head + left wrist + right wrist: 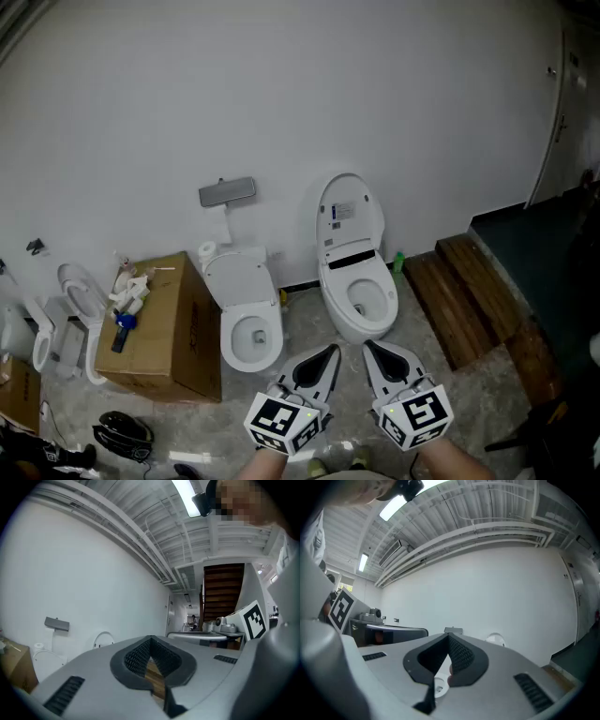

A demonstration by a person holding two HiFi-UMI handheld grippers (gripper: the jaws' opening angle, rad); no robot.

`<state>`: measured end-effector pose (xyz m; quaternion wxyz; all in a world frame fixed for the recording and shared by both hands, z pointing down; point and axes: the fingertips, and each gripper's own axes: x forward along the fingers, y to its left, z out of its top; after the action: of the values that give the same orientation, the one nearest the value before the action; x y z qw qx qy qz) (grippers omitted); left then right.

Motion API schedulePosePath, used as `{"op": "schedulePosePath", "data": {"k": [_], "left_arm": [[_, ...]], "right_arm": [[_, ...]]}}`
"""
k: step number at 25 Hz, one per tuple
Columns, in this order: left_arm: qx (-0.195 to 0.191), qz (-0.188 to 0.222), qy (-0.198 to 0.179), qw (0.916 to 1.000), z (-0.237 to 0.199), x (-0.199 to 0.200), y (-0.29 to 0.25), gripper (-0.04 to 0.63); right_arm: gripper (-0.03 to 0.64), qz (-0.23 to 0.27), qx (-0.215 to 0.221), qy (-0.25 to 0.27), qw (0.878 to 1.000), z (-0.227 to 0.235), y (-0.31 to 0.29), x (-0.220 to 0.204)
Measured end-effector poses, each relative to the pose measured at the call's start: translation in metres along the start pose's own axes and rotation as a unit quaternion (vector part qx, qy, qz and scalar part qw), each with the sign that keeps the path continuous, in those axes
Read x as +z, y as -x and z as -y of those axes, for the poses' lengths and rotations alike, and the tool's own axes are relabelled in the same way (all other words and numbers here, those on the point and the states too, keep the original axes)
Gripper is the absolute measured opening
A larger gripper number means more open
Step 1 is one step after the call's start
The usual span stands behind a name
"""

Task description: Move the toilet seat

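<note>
Two white toilets stand on the floor against the white wall. The right toilet (358, 298) has its lid and seat (348, 215) raised upright, and the bowl is open. The left toilet (249, 326) is smaller, with its bowl open too. My left gripper (326, 353) and right gripper (371, 349) are held side by side low in the head view, short of both toilets and touching nothing. Both are shut and empty. The left gripper view shows its jaws (151, 641) meeting at the tip, the raised lid (103, 640) beyond. The right gripper (447, 639) looks the same.
A cardboard box (165, 330) with small items on top stands left of the toilets. Loose toilet seats (73, 298) lie further left. Dark wooden steps (471, 292) rise at the right, a green bottle (398, 262) beside them. A grey box (227, 192) hangs on the wall.
</note>
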<state>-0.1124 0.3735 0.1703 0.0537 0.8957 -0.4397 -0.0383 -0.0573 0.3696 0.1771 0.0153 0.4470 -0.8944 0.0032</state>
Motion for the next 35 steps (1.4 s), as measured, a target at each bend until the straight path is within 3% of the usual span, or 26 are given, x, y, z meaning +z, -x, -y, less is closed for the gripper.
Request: {"op": "schedulePosePath", "data": {"k": [10,22,35], "left_arm": [[-0.003,-0.003,0.004,1.0000,0.005,-0.002,-0.005,0.003],[0.001,-0.001,-0.005,1.0000,0.015,-0.008,-0.010,0.003],[0.003,-0.002,-0.009,0.9999,0.039,-0.008,-0.046,0.003]], "right_arm": [[0.012,0.017,-0.006,-0.019,1.000,0.009,0.006,0.006],[0.012,0.024,-0.007,-0.006,1.000,0.018,0.019,0.004],[0.012,0.034,-0.017,-0.004,0.999,0.063,0.037,0.005]]}}
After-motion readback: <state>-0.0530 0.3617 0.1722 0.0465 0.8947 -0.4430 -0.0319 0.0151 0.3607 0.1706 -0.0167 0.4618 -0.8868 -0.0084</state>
